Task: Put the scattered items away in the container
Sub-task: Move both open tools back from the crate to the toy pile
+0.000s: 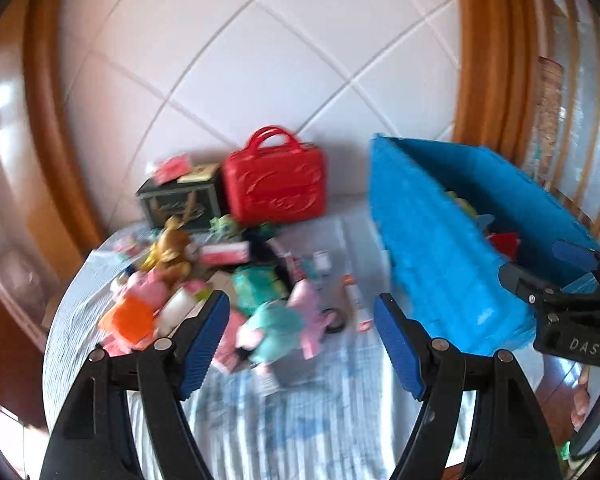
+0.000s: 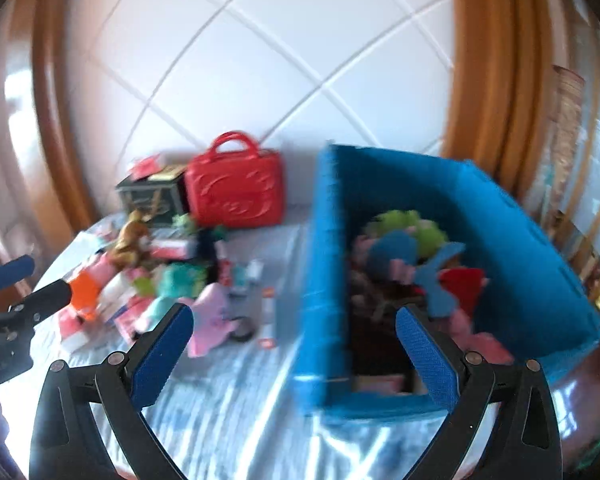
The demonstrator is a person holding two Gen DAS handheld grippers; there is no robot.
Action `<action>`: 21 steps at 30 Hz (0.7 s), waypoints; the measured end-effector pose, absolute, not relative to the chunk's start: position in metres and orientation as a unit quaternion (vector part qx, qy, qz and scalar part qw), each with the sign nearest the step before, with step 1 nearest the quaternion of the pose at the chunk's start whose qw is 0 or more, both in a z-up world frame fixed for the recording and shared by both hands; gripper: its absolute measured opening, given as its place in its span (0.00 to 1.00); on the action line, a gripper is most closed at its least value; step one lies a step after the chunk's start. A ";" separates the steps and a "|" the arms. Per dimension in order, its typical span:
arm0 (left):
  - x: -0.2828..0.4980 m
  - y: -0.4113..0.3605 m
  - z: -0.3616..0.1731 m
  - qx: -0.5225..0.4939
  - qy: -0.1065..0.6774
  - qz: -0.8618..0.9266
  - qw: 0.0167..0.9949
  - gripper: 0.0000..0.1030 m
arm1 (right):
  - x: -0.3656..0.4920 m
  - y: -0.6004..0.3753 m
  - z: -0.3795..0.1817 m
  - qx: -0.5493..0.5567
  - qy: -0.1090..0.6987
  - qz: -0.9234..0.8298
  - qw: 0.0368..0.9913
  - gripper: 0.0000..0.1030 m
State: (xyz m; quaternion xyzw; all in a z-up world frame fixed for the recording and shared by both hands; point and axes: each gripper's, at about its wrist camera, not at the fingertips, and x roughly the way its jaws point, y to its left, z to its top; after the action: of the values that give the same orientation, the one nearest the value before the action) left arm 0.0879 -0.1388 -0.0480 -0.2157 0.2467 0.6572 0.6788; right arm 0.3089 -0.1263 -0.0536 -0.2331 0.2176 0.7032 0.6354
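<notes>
A blue fabric box stands on the right of the table; it also shows in the right wrist view, holding several soft toys. A heap of scattered toys and small packs lies to its left, including a teal and pink plush and an orange and pink plush. My left gripper is open and empty above the near side of the heap. My right gripper is open and empty, straddling the box's near left wall. The heap shows in the right wrist view.
A red toy case and a dark box stand at the back by the tiled wall. A small tube lies between heap and box. The striped cloth covers the table. The other gripper shows at right.
</notes>
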 end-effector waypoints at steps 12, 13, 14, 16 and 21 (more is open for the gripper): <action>-0.007 -0.116 -0.122 -0.294 0.249 0.716 0.583 0.72 | 0.201 -0.082 -0.100 -0.309 0.202 0.739 0.563 1.00; -0.012 -0.114 -0.129 -0.301 0.254 0.715 0.577 0.72 | 0.197 -0.075 -0.105 -0.313 0.205 0.743 0.555 1.00; -0.018 -0.111 -0.137 -0.310 0.259 0.716 0.569 0.72 | 0.194 -0.070 -0.110 -0.315 0.207 0.746 0.549 1.00; -0.031 -0.106 -0.150 -0.325 0.263 0.720 0.554 0.72 | 0.190 -0.056 -0.123 -0.320 0.217 0.751 0.535 1.00; -0.080 -0.106 -0.179 -0.353 0.271 0.748 0.492 0.72 | 0.185 -0.024 -0.163 -0.333 0.254 0.751 0.510 1.00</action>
State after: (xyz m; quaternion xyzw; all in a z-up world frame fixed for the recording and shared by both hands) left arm -0.0804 -0.1063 -0.1793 -0.3529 0.2710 0.7480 0.4924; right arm 0.1853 -0.0242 -0.1635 -0.3334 0.2536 0.7511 0.5103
